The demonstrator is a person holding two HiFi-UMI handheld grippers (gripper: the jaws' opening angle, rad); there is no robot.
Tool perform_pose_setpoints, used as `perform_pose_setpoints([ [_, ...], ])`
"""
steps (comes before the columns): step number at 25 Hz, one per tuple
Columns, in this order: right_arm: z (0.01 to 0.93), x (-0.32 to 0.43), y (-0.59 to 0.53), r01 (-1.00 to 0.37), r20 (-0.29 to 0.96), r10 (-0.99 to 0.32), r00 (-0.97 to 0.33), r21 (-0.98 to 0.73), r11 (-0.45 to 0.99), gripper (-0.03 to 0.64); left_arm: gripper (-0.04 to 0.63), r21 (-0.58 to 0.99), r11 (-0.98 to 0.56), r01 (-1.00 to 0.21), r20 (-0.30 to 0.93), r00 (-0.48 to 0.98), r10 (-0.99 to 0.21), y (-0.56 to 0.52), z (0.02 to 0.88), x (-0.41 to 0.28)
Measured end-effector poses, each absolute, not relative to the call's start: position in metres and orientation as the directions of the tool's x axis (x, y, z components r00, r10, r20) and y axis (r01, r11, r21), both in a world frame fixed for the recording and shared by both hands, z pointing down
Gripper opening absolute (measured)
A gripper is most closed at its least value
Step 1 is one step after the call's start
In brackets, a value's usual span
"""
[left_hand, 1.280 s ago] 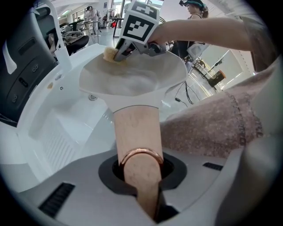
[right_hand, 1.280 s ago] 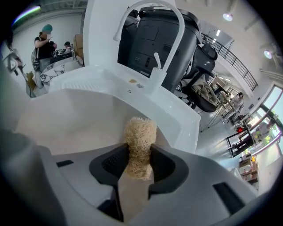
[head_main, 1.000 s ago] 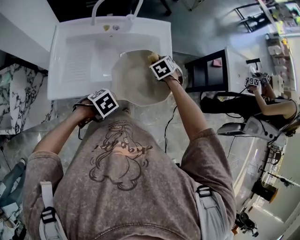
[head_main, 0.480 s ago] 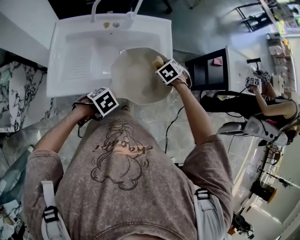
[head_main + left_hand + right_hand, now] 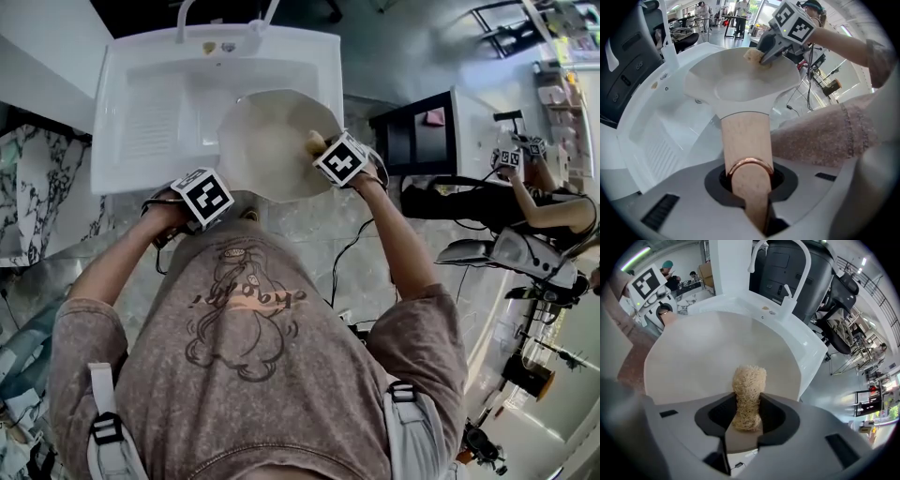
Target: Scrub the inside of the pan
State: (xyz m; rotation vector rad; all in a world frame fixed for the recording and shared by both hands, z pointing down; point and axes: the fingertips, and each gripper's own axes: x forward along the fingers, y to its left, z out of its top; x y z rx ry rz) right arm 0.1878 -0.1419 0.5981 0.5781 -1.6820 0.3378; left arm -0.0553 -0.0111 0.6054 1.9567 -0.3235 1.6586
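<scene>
A cream pan is held tilted over the white sink. Its light wooden handle with a copper ring runs into my left gripper, which is shut on it. In the head view the left gripper sits at the sink's near edge. My right gripper is shut on a tan fibrous scrubber, whose tip presses against the pan's inner wall near its right rim. The same scrubber shows at the pan's far rim in the left gripper view.
A white faucet rises at the sink's back edge. Marble counter lies left of the sink. A dark cabinet stands to the right. Another person works at the far right.
The right gripper with the scrubber has slid down the pan's right side toward me. The pan and the left gripper have barely shifted.
</scene>
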Motion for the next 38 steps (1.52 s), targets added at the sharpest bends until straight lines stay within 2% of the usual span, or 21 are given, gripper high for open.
perform_pose_setpoints([
  [4, 0.601, 0.181, -0.105, -0.526, 0.991, -0.056, -0.123, -0.017, 0.850, 0.155, 0.066, 0.255, -0.820, -0.512, 0.963, 0.207, 0.170, -0.010, 0.606, -0.055],
  [16, 0.583, 0.127, -0.068, -0.340, 0.975, 0.040, -0.220, -0.115, 0.933, 0.153, 0.066, 0.265, -0.818, -0.511, 0.961, 0.212, 0.178, -0.011, 0.605, -0.055],
  [30, 0.586, 0.057, -0.050, -0.194, 0.945, 0.142, -0.293, -0.204, 0.960, 0.153, 0.066, 0.271, -0.811, -0.518, 0.959, 0.220, 0.180, -0.008, 0.604, -0.051],
  [38, 0.596, 0.032, -0.065, -0.191, 0.931, 0.159, -0.329, -0.230, 0.954, 0.152, 0.066, 0.271, -0.804, -0.529, 0.959, 0.221, 0.178, -0.008, 0.606, -0.050],
])
